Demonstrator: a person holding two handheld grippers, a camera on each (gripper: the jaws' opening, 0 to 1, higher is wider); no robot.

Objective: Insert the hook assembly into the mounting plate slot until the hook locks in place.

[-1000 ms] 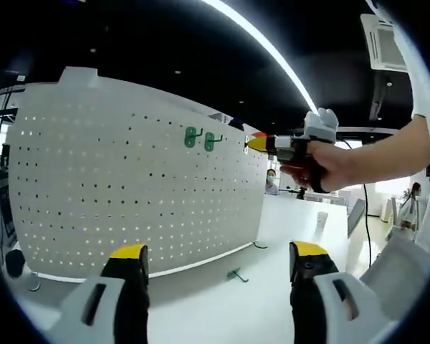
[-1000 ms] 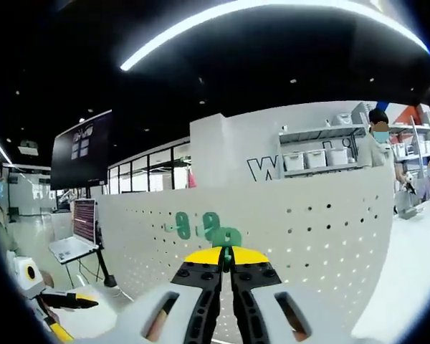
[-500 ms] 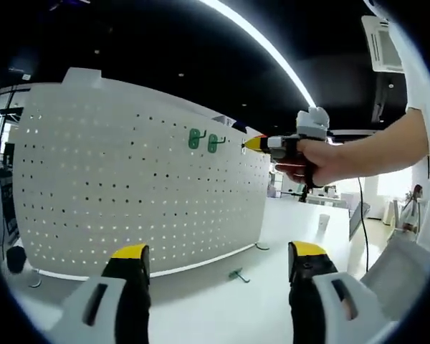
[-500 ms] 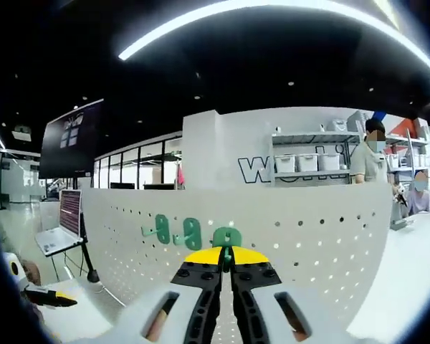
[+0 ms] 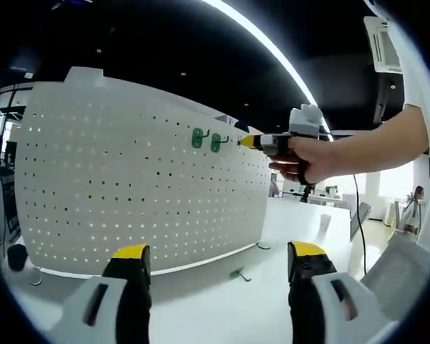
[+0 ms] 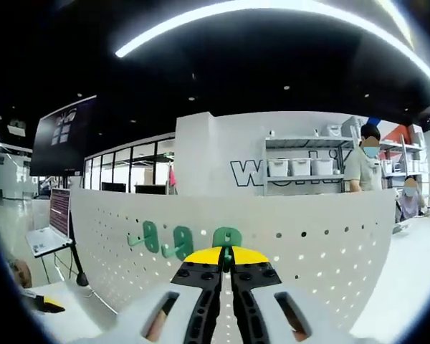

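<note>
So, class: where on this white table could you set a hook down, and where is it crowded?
Bare tabletop lies in front of the pegboard, around the loose green hook. It is crowded at the board's top, where the right claw closes on the hung hooks.

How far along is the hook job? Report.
Done: two green hooks hang on the pegboard. In hand: the right gripper is shut on a third green hook at the board. Left: a spare hook lies on the table; the left gripper is open.

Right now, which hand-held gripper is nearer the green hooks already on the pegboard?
Right. The right hand-held gripper is up at the pegboard, just beside the hooks. The left hand-held gripper hangs low, well below them.
</note>
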